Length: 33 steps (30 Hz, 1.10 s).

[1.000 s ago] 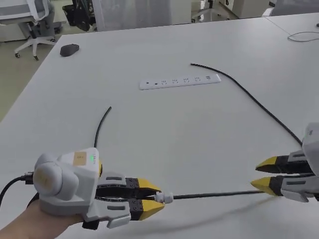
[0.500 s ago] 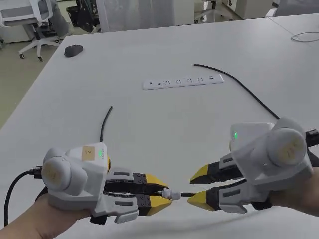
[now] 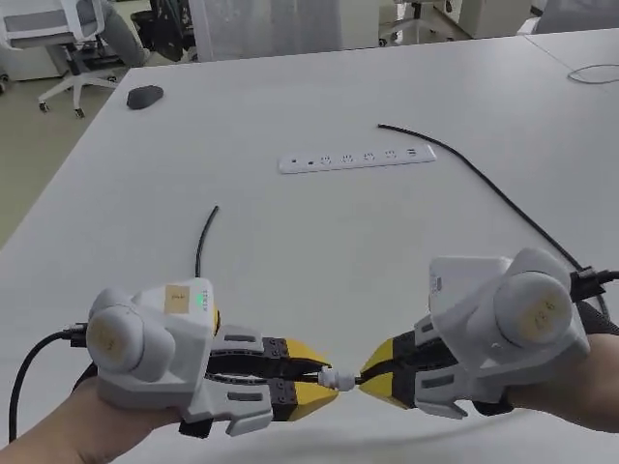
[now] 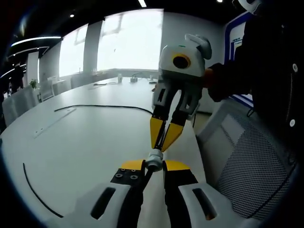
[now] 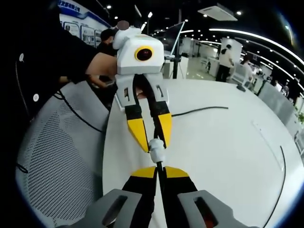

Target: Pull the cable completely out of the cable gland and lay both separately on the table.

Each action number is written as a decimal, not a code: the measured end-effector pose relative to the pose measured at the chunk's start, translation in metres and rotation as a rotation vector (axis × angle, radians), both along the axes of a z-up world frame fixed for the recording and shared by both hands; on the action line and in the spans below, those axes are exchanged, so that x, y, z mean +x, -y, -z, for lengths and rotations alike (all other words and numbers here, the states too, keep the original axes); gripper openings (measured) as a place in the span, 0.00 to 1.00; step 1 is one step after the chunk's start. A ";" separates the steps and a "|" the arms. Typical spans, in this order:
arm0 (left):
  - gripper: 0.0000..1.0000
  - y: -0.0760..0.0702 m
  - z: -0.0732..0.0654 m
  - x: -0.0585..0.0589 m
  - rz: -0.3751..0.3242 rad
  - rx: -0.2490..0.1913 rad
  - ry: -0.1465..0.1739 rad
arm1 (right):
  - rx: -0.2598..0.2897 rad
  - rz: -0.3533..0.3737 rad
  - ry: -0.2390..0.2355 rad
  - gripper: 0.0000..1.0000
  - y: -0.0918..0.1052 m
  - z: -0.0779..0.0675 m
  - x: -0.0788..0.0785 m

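Note:
My left gripper (image 3: 314,382) is shut on the white cable gland (image 3: 337,378), which pokes out past its yellow tips just above the table. My right gripper (image 3: 372,377) faces it tip to tip and is shut on the black cable (image 3: 484,184) right beside the gland. The long run of that cable curves across the table behind my right hand. In the left gripper view the gland (image 4: 153,158) sits between my own jaws, with the right gripper (image 4: 162,137) above it. The right gripper view has the cable (image 5: 159,167) between its jaws, then the gland (image 5: 156,149) and the left gripper (image 5: 153,140).
A white power strip (image 3: 358,158) lies mid-table and a dark mouse (image 3: 145,96) at the far left. A short black cable stretch (image 3: 201,242) lies left of centre, its near end hidden behind the left gripper. Office chairs (image 3: 68,39) stand beyond the table (image 3: 290,261).
My right gripper came left along the cable from the far right, reached the gland and shut on the cable. The left gripper kept its hold on the gland.

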<state>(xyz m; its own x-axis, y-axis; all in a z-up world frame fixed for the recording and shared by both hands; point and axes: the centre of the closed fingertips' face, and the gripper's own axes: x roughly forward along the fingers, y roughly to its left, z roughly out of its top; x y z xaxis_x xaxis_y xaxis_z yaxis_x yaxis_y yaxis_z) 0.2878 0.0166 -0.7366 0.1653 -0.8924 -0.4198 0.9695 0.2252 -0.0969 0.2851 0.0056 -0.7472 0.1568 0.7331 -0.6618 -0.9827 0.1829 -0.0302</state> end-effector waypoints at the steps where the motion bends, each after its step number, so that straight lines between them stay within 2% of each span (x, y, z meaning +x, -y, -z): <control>1: 0.15 0.000 0.000 0.000 0.000 0.000 0.001 | -0.001 0.008 -0.003 0.00 0.001 0.000 0.000; 2: 0.15 0.001 0.000 0.000 0.003 -0.004 -0.003 | -0.007 0.016 -0.012 0.00 0.002 0.000 -0.001; 3: 0.15 0.000 0.001 0.000 0.004 0.004 0.003 | -0.035 0.031 -0.016 0.00 0.008 0.004 0.001; 4: 0.15 -0.001 0.002 0.002 0.000 0.009 0.006 | -0.054 0.035 -0.001 0.00 0.013 0.007 0.003; 5: 0.15 -0.005 0.002 0.004 -0.010 0.005 -0.004 | -0.063 0.047 -0.002 0.00 0.018 0.009 0.004; 7: 0.15 -0.009 0.000 0.006 -0.019 0.000 -0.003 | -0.061 0.094 -0.023 0.00 0.030 0.011 0.008; 10: 0.15 -0.010 0.000 0.008 -0.022 0.003 0.007 | -0.075 0.144 -0.029 0.00 0.047 0.015 0.013; 11: 0.15 -0.011 0.000 0.008 -0.021 0.004 0.004 | -0.074 0.134 -0.020 0.00 0.050 0.015 0.013; 14: 0.15 -0.011 0.001 0.009 -0.019 0.010 0.009 | -0.086 0.194 -0.041 0.00 0.066 0.019 0.017; 18: 0.15 -0.013 0.004 0.010 -0.023 0.017 0.007 | -0.115 0.276 -0.046 0.00 0.092 0.027 0.025; 19: 0.15 -0.013 0.004 0.010 -0.022 0.019 0.007 | -0.117 0.299 -0.062 0.00 0.097 0.028 0.025; 20: 0.15 -0.012 0.004 0.010 -0.022 0.016 0.005 | -0.120 0.322 -0.105 0.00 0.104 0.032 0.023; 21: 0.15 -0.012 0.004 0.010 -0.022 0.017 0.003 | -0.116 0.321 -0.090 0.00 0.108 0.032 0.026; 22: 0.15 -0.013 0.005 0.011 -0.028 0.023 0.005 | -0.117 0.362 -0.082 0.00 0.117 0.033 0.031; 23: 0.15 -0.013 0.005 0.011 -0.030 0.019 -0.002 | -0.124 0.378 -0.100 0.00 0.122 0.035 0.030; 28: 0.15 -0.015 0.007 0.011 -0.032 0.025 -0.005 | -0.138 0.416 -0.107 0.00 0.145 0.043 0.035; 33: 0.15 -0.015 0.008 0.011 -0.032 0.029 -0.008 | -0.191 0.446 -0.128 0.00 0.165 0.059 0.033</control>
